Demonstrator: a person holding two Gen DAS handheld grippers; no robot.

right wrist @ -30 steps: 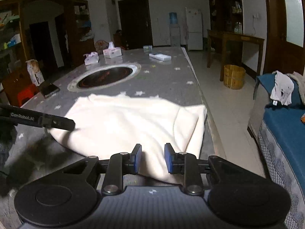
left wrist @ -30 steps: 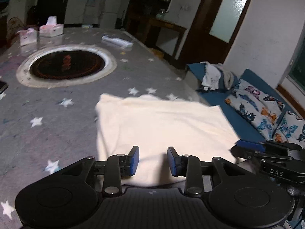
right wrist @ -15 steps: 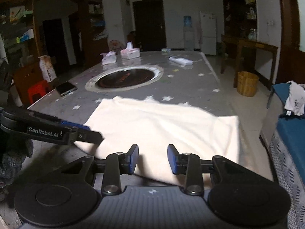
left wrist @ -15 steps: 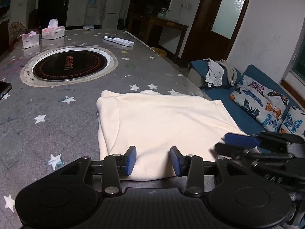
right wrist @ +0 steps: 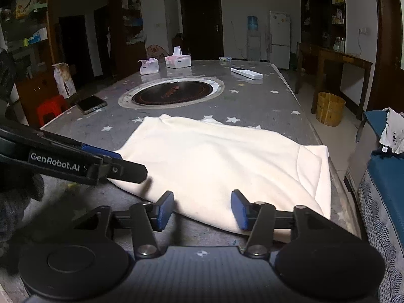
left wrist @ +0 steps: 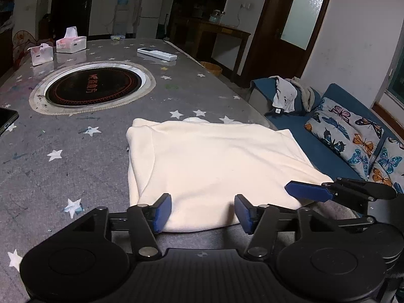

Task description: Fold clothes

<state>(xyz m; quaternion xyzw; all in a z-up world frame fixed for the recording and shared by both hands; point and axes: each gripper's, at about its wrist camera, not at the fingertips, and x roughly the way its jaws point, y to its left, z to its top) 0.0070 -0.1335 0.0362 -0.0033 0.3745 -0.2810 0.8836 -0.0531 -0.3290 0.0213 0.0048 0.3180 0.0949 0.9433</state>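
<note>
At the table's [left wrist: 75, 151] near edge, left gripper [left wrist: 202, 212] and right gripper [right wrist: 202, 209], jaws opening and empty, straddle the cream garment's [left wrist: 214, 161] hem, apparently for folding.

Item on my bench [left wrist: 75, 156]: one cream garment [left wrist: 214, 161], soft knit, plain, no print that I can make out. State: folded into a broad, roughly rectangular slab, lying flat. A folded-in panel runs along its left side in my left view, with a seam curving down it. Position: at the near end of the grey star-patterned top, its right edge close to the bench's right rim [right wrist: 335, 176].
</note>
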